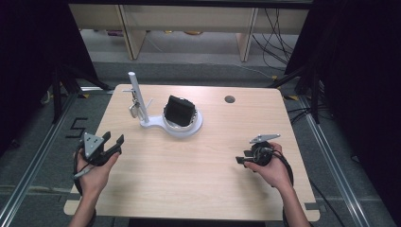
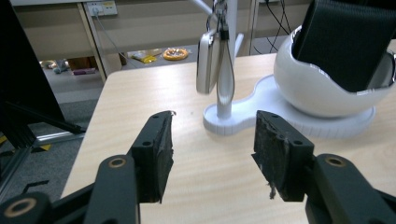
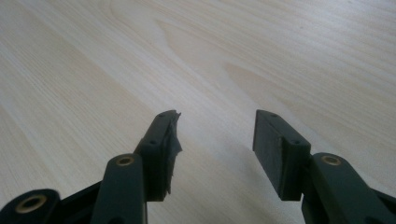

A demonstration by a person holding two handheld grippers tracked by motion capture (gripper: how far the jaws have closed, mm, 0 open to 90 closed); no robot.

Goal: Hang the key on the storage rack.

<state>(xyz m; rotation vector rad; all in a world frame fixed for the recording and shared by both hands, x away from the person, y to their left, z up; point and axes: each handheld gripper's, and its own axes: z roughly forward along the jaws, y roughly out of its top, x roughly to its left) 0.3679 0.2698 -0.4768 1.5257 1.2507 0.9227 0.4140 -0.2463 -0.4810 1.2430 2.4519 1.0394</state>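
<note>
A white stand point(image 1: 178, 126) sits at the back middle of the table, with a bowl-shaped cradle point(image 2: 322, 91) holding a black pouch-like object point(image 1: 179, 110) point(image 2: 345, 39). Its upright post point(image 1: 136, 97) point(image 2: 228, 56) carries a small silvery-white item point(image 1: 134, 109) point(image 2: 208, 60) hanging on a loop. My left gripper point(image 1: 113, 140) point(image 2: 212, 149) is open at the table's left, pointing toward the stand and a short way from it, with nothing between its jaws. My right gripper point(image 1: 242, 157) point(image 3: 215, 149) is open at the right, low over bare wood, and empty.
The light wood table point(image 1: 189, 179) has a round cable hole point(image 1: 230, 99) at the back right. Beyond its far edge stand wooden furniture legs point(image 1: 130, 33) and loose cables point(image 1: 274, 42) on the floor. Black frames flank both sides.
</note>
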